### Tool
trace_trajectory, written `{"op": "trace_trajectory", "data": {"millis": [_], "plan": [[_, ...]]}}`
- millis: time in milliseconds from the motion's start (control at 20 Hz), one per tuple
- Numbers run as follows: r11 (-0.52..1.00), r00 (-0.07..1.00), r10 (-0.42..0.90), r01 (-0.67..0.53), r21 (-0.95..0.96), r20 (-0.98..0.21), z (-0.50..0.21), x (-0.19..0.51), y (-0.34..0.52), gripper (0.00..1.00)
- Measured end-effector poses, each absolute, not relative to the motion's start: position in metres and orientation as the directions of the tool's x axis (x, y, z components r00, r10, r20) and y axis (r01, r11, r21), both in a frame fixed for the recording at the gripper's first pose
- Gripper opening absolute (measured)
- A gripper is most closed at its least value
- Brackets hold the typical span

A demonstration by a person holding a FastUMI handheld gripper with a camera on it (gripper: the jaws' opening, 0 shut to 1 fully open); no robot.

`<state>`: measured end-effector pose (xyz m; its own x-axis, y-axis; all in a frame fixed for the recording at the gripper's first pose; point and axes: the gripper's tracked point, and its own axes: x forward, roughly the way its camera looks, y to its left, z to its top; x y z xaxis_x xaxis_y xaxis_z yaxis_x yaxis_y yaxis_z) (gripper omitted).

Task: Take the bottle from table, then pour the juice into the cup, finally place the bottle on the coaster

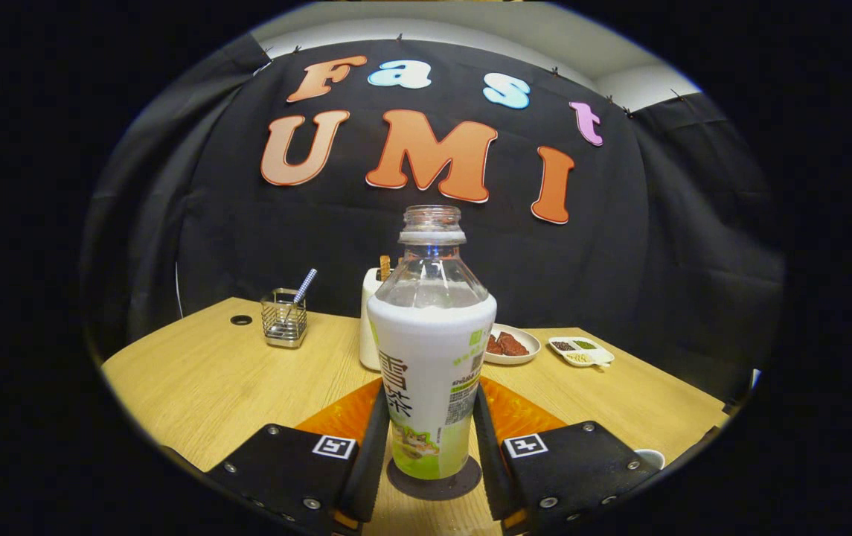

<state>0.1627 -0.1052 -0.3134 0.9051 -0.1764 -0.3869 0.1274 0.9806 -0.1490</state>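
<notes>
Black cloth backs a pale wooden table (195, 380) in this booth. Standing upright between my two fingers (367, 447) is a clear plastic bottle (431, 350) with no cap, wrapped in a white and green label. Its base rests on a dark round coaster (433, 484) lying on the table. My gripper (429, 465) is spread about as wide as the bottle, with a finger close along each side of it; I cannot tell whether the pads actually press on it or stand just off it. An orange mat (515, 413) lies on the table under and behind the bottle. Just behind the bottle stands a white container (370, 327) with something brown sticking up from it. Beyond, towards the cloth, a wire mesh holder (284, 318) carries a striped straw, a small dark disc (241, 320) lies near it, a white plate (513, 345) holds reddish-brown pieces, and a white divided dish (582, 351) holds small portions. Beside my right finger, the rim of a white cup (650, 457) peeks into view.
</notes>
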Motion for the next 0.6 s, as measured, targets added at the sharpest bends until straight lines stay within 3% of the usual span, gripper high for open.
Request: {"op": "trace_trajectory", "data": {"millis": [600], "plan": [[0.985,0.88,-0.172,0.153,-0.078,-0.443,-0.352,0.161,-0.119,0.6]]}}
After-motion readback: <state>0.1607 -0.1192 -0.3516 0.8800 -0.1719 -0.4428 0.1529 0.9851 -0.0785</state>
